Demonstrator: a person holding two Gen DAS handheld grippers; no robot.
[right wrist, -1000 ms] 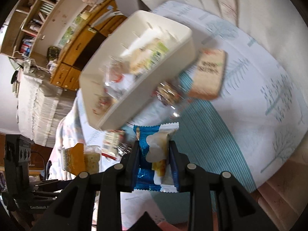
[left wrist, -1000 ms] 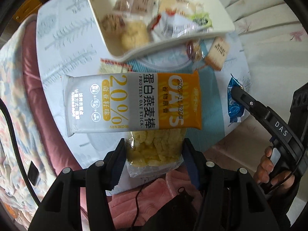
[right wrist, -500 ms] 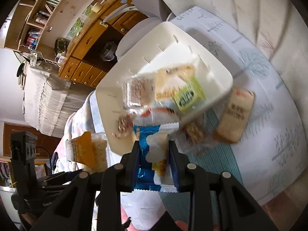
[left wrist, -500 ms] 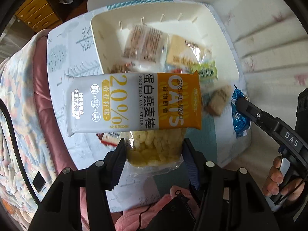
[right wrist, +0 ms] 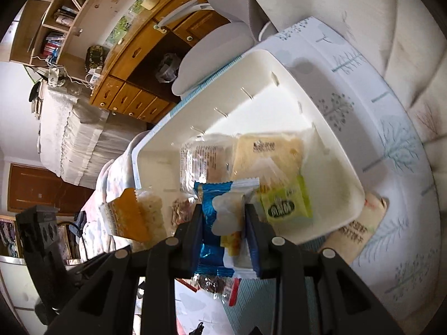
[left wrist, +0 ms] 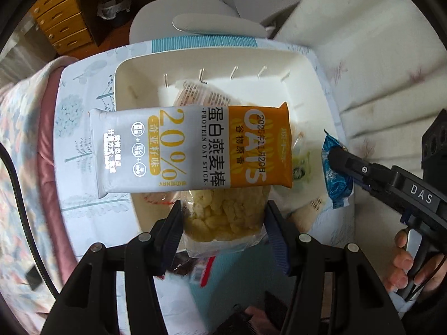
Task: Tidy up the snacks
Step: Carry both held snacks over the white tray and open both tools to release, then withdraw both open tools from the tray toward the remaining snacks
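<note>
- White plastic makes up the bin [left wrist: 313, 83], which sits on a tablecloth [right wrist: 396, 150] printed with pale blue trees; several wrapped snacks already lie inside it.
- The left gripper [left wrist: 223, 217] is clenched on an oat bar packet [left wrist: 192, 148], pinching its clear lower end, where yellow puffed pieces show between the fingers. The packet's grey and orange printed part stretches sideways above the fingers, held in the air over the near part of the bin.
- The right gripper [right wrist: 223, 220] is clenched on a blue and white snack packet [right wrist: 220, 209], squeezed between its two pads and held over the near edge of the bin. From the left wrist view the same packet [left wrist: 335, 173] shows at the tip of the right gripper [left wrist: 339, 157], at the bin's right side.
- Inside the bin: a clear wrapper with dark print [right wrist: 201, 162], a pale yellow packet [right wrist: 268, 153] beside it, and a green-labelled packet [right wrist: 285, 203] near the front wall.
- A beige wrapped snack [right wrist: 360, 231] lies on the tablecloth just outside the bin's near corner, partly tucked under its rim.
- A small clear packet with a red edge [right wrist: 220, 287] lies on the cloth below the right gripper.
</note>
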